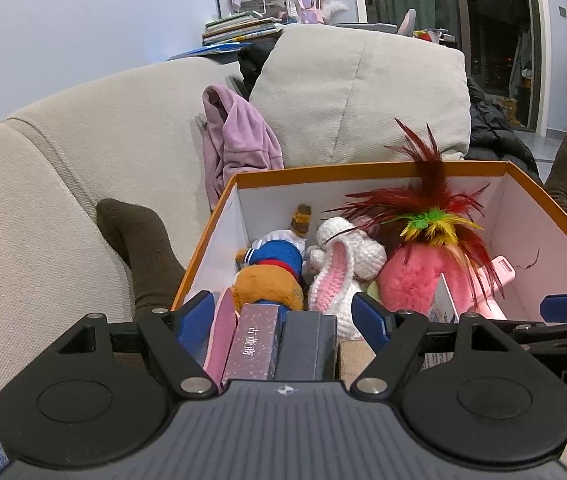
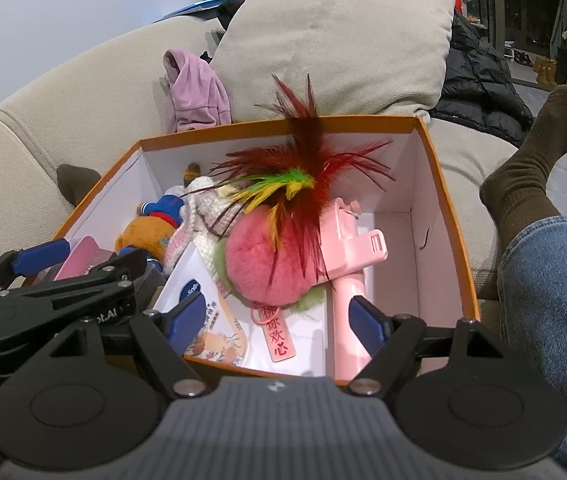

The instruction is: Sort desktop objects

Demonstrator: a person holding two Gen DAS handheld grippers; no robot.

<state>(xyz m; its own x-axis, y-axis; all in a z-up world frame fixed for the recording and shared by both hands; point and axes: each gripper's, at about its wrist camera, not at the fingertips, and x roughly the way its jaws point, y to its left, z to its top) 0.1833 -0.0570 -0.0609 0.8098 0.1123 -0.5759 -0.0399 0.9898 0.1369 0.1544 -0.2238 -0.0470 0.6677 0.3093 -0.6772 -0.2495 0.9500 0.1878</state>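
An orange box (image 1: 363, 169) with white inner walls (image 2: 423, 184) holds a brown plush bear in blue (image 1: 271, 268), a white crochet rabbit (image 1: 343, 256), a pink pompom (image 2: 267, 264) with red feathers (image 2: 303, 148), a pink plastic handle toy (image 2: 349, 256), a pink tag (image 2: 279, 338) and a printed card (image 2: 207, 320). My left gripper (image 1: 283, 314) is open over the box's near left corner, above a purple box (image 1: 253, 344), a dark box (image 1: 303, 344) and a pink item (image 1: 219, 336). My right gripper (image 2: 275, 320) is open above the near edge, empty.
The box rests on a beige sofa (image 1: 83, 152) between two legs in dark socks (image 1: 143, 256) (image 2: 531, 168). A lilac garment (image 1: 235, 136), a cushion (image 1: 363, 92) and a black jacket (image 2: 479, 84) lie behind. The left gripper shows in the right wrist view (image 2: 63, 276).
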